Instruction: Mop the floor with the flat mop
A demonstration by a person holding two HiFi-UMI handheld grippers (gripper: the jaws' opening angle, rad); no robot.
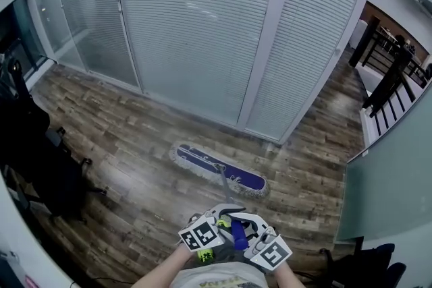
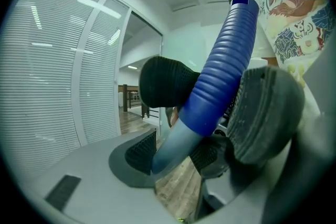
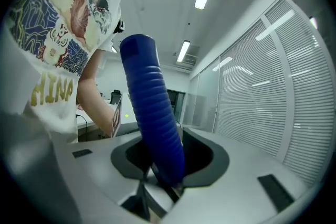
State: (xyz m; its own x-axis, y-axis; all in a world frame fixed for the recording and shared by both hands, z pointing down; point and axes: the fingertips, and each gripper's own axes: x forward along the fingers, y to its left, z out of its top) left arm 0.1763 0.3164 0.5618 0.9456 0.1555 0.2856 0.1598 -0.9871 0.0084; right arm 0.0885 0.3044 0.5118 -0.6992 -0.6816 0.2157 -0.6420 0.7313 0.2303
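Ok: left gripper (image 2: 176,150) jaws are clamped on the ribbed blue handle grip (image 2: 223,71). The right gripper (image 3: 164,168) jaws hold it too, both close together at the top end. The flat mop head (image 1: 219,170) lies on the wood floor (image 1: 128,138), near the glass partition (image 1: 202,30). Risk: the round grip twists in the jaws, so the head tilts or knocks the partition base.

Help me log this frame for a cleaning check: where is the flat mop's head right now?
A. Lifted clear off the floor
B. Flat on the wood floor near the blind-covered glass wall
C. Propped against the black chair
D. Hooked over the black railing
B: the mop head lies flat on the wood floor, just in front of the glass wall.
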